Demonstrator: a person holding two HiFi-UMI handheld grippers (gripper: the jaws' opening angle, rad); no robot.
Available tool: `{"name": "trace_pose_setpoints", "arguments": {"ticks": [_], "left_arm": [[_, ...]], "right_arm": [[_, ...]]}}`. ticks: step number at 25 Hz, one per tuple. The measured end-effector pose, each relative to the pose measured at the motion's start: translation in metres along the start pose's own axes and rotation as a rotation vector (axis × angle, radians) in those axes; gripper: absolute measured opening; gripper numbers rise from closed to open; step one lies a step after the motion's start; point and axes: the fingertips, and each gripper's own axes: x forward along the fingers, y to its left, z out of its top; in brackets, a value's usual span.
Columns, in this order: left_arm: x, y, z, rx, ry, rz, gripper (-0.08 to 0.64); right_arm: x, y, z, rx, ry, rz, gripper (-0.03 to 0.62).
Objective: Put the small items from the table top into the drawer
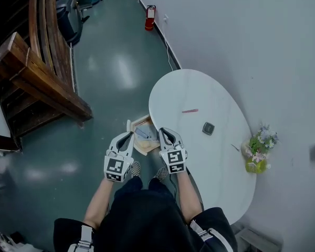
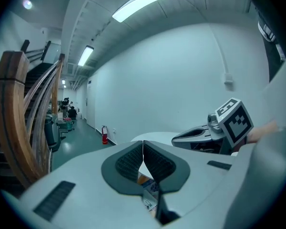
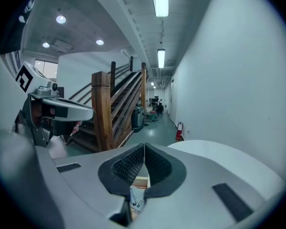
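Observation:
A white oval table (image 1: 220, 161) carries a pink pen (image 1: 189, 111) and a small dark square item (image 1: 208, 128). At the table's left edge an open wooden drawer (image 1: 143, 124) holds a few small items. Both grippers hover side by side above the drawer, pointing away from the person. My left gripper (image 1: 129, 135) is shut with nothing between its pads (image 2: 131, 162). Just to its right, my right gripper (image 1: 163, 132) is also shut and empty, its pads (image 3: 133, 165) pressed together. Through the gap below each pair of jaws a bit of the drawer (image 3: 139, 185) shows.
A pot of flowers (image 1: 258, 152) stands at the table's right edge beside the white wall, with a thin small item (image 1: 234, 147) near it. A wooden staircase (image 1: 39, 80) rises at the left. A red fire extinguisher (image 1: 150, 17) stands far off by the wall. Green floor surrounds the table.

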Motion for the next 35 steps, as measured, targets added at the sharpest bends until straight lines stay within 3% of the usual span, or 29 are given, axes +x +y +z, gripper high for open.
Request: {"name": "trace_pose_setpoints", "arguments": {"ticks": [11,26,35], "left_arm": [[-0.022,-0.019,0.042,0.052,-0.071,-0.023,0.02],[-0.025,-0.037,0.044,0.064,-0.073,-0.06,0.02],[-0.013,-0.045,0.038,0.061,-0.064,-0.131,0.02]], "right_arm": [[-0.061,-0.006,0.026,0.029,-0.078,-0.061,0.032],[-0.09,-0.007,0.025,0.039,-0.103,-0.113,0.032],[-0.094,-0.014,0.015,0.071,-0.083,-0.169,0.032]]}}
